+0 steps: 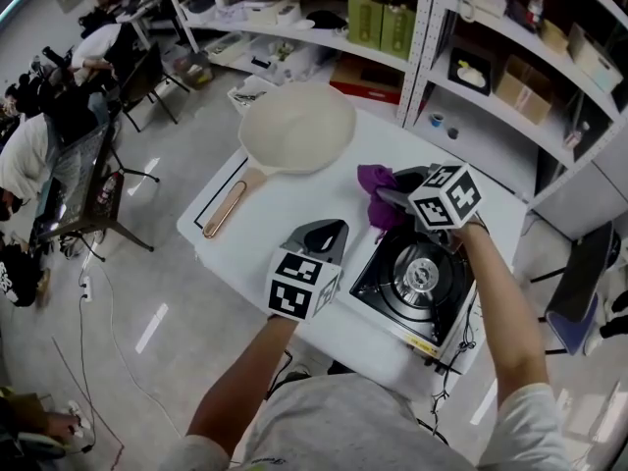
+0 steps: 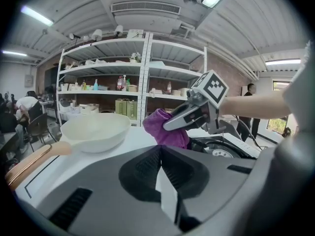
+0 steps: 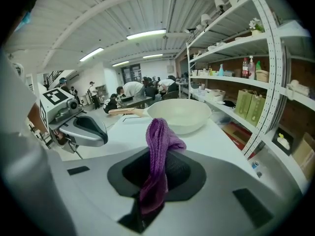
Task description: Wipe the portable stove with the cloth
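The black portable stove (image 1: 417,278) sits at the right of the white table (image 1: 265,214), its round burner in the middle. My right gripper (image 1: 385,196) is shut on a purple cloth (image 1: 376,190) that hangs by the stove's far left corner. In the right gripper view the cloth (image 3: 158,136) sticks up out of the jaws. My left gripper (image 1: 339,228) is shut on nothing, hovering over the table just left of the stove. From the left gripper view (image 2: 160,149) I see the cloth (image 2: 167,129) and the stove (image 2: 221,151) ahead.
A large cream pan (image 1: 297,128) with a copper handle (image 1: 224,209) lies at the table's far side. Metal shelves (image 1: 510,57) with boxes and bottles stand behind the table. People sit at desks (image 1: 59,155) to the left. Cables lie on the floor.
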The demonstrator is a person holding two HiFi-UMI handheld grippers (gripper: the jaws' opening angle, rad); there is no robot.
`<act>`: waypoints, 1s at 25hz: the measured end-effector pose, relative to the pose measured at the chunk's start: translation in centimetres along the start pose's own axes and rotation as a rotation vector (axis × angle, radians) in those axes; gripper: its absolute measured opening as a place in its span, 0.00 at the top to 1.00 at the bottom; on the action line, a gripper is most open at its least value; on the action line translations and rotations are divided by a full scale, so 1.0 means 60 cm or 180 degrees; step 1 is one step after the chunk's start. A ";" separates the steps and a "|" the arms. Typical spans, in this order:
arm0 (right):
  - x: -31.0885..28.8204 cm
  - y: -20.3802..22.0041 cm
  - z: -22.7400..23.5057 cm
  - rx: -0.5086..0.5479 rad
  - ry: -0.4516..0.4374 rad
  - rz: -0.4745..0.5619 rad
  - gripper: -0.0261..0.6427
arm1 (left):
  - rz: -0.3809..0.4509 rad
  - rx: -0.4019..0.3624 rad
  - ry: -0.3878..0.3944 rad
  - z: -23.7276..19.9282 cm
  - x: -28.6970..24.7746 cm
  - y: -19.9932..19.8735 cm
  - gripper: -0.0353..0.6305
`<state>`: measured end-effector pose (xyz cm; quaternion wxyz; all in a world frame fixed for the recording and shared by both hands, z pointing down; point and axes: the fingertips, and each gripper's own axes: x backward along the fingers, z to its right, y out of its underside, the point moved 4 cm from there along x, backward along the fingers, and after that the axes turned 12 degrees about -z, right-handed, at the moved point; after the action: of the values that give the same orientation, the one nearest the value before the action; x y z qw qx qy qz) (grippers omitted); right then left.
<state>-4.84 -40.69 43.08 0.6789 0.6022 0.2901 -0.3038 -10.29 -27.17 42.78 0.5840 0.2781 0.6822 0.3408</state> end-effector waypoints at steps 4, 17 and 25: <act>0.002 0.007 0.025 -0.0139 0.0060 0.0092 0.87 | -0.0029 -0.0030 -0.0002 0.006 -0.011 -0.008 0.94; 0.014 0.018 0.066 -0.0747 -0.0047 0.0474 0.87 | -0.0090 -0.0110 0.0015 0.023 -0.037 -0.015 0.94; 0.060 -0.024 0.059 -0.0824 -0.0090 0.0897 0.87 | -0.0103 -0.0162 0.0072 0.030 -0.041 -0.021 0.94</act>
<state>-3.53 -44.54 39.78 0.7905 0.5401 0.2300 -0.1744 -8.09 -29.63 43.12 0.5887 0.2483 0.6842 0.3517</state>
